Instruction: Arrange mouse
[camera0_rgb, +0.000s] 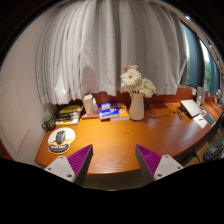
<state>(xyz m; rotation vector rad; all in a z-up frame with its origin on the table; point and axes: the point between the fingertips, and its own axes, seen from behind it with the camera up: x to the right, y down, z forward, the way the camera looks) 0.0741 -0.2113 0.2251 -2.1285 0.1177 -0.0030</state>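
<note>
Item: mouse (59, 138), small and dark, on a round mat (60, 141) on the desk (120, 140), well ahead and left of our tongs (114, 160). Tongs: spread wide, holding nothing. We judge the mouse light, rigid, smooth-shelled, likely slippery; best taken across its flanks at mid-body. Also beyond: flower vase (136, 98), books (109, 111), curtains (100, 45).

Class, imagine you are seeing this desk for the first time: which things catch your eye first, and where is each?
The vase of pale flowers stands out first, at the back of the wooden desk before the white curtains. Next comes the mouse on its round mat, far beyond the left finger. The gripper hangs open in front, holding nothing.
</note>
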